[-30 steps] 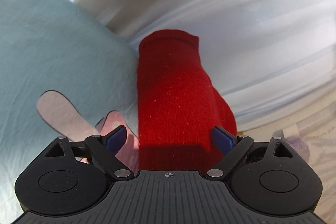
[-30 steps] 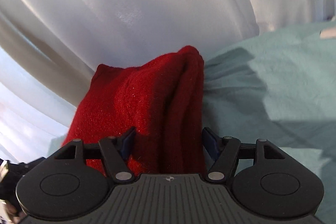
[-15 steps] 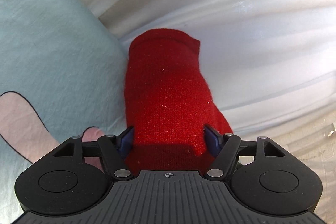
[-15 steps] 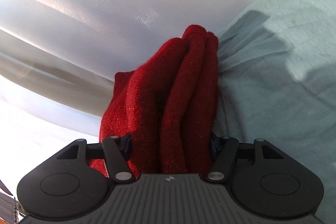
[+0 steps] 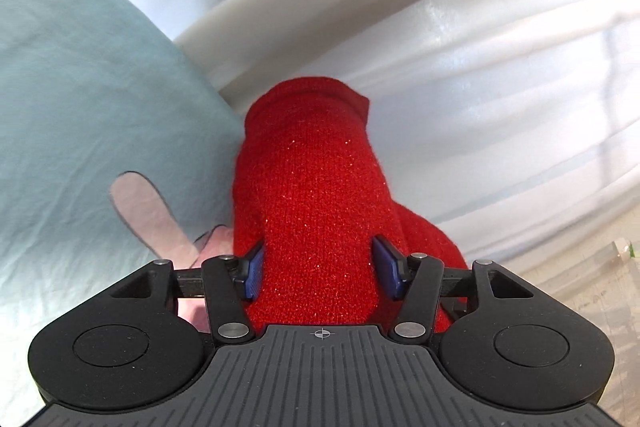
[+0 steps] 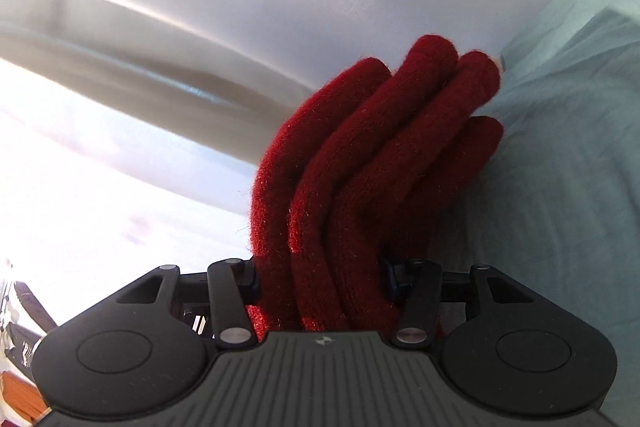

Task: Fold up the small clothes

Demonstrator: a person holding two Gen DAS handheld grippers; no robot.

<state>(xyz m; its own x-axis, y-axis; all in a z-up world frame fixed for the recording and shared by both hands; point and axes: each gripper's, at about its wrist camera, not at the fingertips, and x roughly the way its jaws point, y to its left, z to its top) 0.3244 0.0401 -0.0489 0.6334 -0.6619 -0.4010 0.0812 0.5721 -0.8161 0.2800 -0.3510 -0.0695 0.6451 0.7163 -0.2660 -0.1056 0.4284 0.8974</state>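
So both my jaws have just been closing on this red knit glove (image 5: 316,195): left gripper (image 5: 320,269) pinches the cuff end, right gripper (image 6: 320,283) clamps the bunched fingers ahead of it. A teal shirt (image 5: 80,99) lies right beside. Worry: the knit is thick and stretchy, so layers could slide out unevenly or snag the shirt.

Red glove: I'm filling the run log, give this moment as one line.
stage: grasp | left gripper: closing, pads on red glove cuff | right gripper: closing, pinching glove fingers | beside: teal garment
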